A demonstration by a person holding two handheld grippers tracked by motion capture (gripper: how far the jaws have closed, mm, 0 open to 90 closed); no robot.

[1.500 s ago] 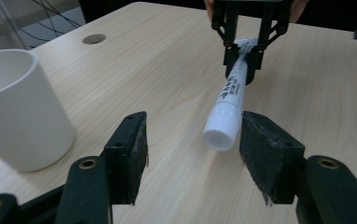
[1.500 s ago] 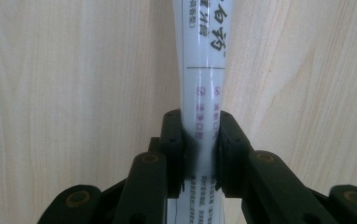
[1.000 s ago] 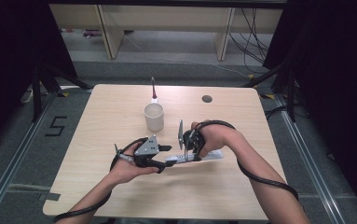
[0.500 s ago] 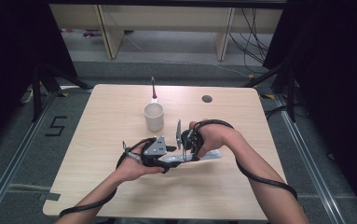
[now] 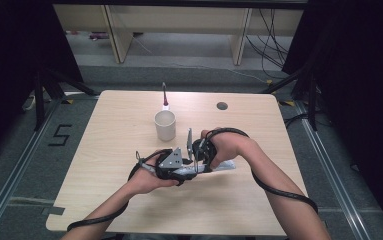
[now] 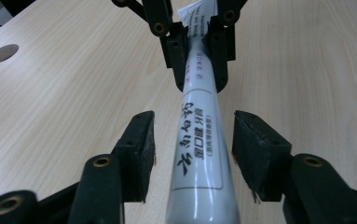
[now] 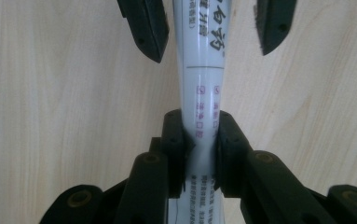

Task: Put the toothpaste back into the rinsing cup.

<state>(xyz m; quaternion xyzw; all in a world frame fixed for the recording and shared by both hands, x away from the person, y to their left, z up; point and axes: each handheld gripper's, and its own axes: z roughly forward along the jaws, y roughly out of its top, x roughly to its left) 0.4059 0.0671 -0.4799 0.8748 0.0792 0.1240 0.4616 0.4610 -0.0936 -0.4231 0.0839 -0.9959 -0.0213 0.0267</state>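
Pale wood desk [image 5: 104, 165] is carrying the work: nearest, the left gripper [image 6: 192, 140] is closing its fingers around a white toothpaste tube [image 6: 199, 140], pads not yet touching, while the right gripper [image 7: 200, 140] is clamping the tube's flat end; farther back a white cup [image 5: 164, 125] is standing.

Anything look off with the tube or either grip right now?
Nothing is spilled or damaged. The right gripper pinches the white tube flat near its crimped end. The left gripper, jaws just closing, straddles it without touching.

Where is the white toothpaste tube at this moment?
In the high view the toothpaste tube lies between both grippers, near the table's middle, in front of the white cup.
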